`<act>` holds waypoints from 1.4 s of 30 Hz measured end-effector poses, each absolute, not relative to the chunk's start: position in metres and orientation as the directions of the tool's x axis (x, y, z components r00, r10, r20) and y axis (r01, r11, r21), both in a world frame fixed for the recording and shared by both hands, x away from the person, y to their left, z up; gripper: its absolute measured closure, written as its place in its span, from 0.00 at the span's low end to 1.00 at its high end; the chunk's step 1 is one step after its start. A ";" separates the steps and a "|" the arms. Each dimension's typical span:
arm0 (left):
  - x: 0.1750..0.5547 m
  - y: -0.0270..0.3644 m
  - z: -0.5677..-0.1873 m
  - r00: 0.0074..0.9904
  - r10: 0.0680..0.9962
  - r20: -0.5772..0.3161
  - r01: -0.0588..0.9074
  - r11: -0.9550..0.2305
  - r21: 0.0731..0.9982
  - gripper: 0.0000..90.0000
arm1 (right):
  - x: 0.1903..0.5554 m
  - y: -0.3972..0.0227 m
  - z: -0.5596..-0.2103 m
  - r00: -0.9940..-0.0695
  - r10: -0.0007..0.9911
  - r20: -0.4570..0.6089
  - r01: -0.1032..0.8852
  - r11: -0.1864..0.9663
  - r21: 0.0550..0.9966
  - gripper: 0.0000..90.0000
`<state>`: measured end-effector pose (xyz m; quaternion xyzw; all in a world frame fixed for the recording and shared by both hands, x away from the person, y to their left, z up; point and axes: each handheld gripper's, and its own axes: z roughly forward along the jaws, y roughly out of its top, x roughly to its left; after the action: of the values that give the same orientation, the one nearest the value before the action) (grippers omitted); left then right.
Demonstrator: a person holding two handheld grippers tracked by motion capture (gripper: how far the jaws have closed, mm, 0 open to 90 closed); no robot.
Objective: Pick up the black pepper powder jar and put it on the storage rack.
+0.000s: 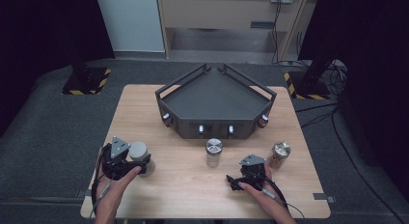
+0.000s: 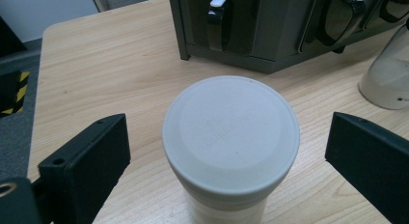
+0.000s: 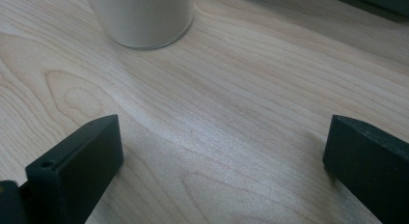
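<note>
A jar with a flat pale grey lid (image 2: 230, 137) stands upright on the wooden table (image 1: 183, 185) at its front left. My left gripper (image 2: 230, 137) is open, one jaw on each side of that jar with a gap on both sides. In the high view the same jar (image 1: 139, 150) sits by my left gripper (image 1: 142, 162). My right gripper (image 3: 222, 142) is open low over bare wood, nothing between its jaws; it shows at front right (image 1: 234, 179). A silver-lidded jar (image 1: 213, 151) stands mid-table, its base (image 3: 144, 16) just ahead of the right jaws.
A dark grey angular tray (image 1: 215, 101) with raised rails and front latches fills the back middle of the table; its front wall (image 2: 270, 35) is close behind the grey-lidded jar. A brown jar with a metal lid (image 1: 279, 154) stands at right. A clear jar (image 2: 390, 74) is to the side.
</note>
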<state>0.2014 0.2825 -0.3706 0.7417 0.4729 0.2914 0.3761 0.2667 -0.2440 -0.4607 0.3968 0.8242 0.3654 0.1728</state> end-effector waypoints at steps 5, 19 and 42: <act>0.202 0.283 -0.378 0.382 0.922 0.063 0.474 -0.253 0.843 0.01 | 0.267 -0.244 -0.461 -0.625 0.780 0.005 0.528 0.418 0.739 0.01; 0.204 0.283 -0.394 0.371 0.927 0.055 0.473 -0.240 0.848 0.07 | 0.267 -0.244 -0.461 -0.626 0.780 0.005 0.528 0.418 0.739 0.01; 0.197 0.292 -0.402 0.374 0.927 -0.001 0.432 -0.174 0.885 0.36 | 0.267 -0.244 -0.461 -0.626 0.780 0.005 0.527 0.419 0.739 0.01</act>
<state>0.1972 0.2920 -0.4022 0.7094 0.4789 0.2890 0.4289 0.2667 -0.2441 -0.4607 0.3965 0.8243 0.3653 0.1729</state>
